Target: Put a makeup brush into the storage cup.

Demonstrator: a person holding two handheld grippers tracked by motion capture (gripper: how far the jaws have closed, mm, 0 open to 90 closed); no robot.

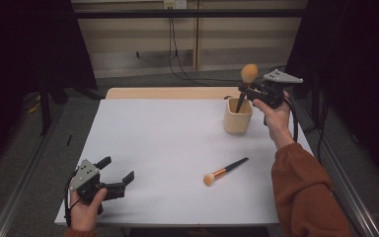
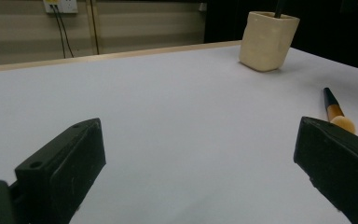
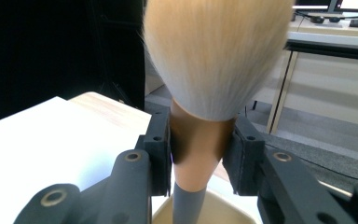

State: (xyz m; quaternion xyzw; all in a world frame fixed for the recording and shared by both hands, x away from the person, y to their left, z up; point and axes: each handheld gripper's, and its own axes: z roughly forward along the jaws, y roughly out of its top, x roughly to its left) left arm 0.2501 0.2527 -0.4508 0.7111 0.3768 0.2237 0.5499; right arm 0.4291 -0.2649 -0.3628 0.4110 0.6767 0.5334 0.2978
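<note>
1. The large makeup brush [image 1: 247,79] stands upright at about 1 o'clock on the white table [image 1: 168,148], its dark handle tip dipping into the cream cup [image 1: 237,117] and its tan bristle head pointing up.
2. The right gripper [image 1: 249,90] pinches this brush; in the right gripper view the two black pads press on either side of the copper ferrule [image 3: 198,154], just under the bristles.
3. The cream cup sits near the table's far right corner, directly below the held brush.
4. A second, smaller brush [image 1: 224,171] lies flat on the table at roughly 5 o'clock from the cup, well apart from it, bristles toward the near edge.
5. The left gripper [image 1: 117,174] rests at 7 o'clock, near the front left corner, its jaws spread wide with nothing between them.
</note>
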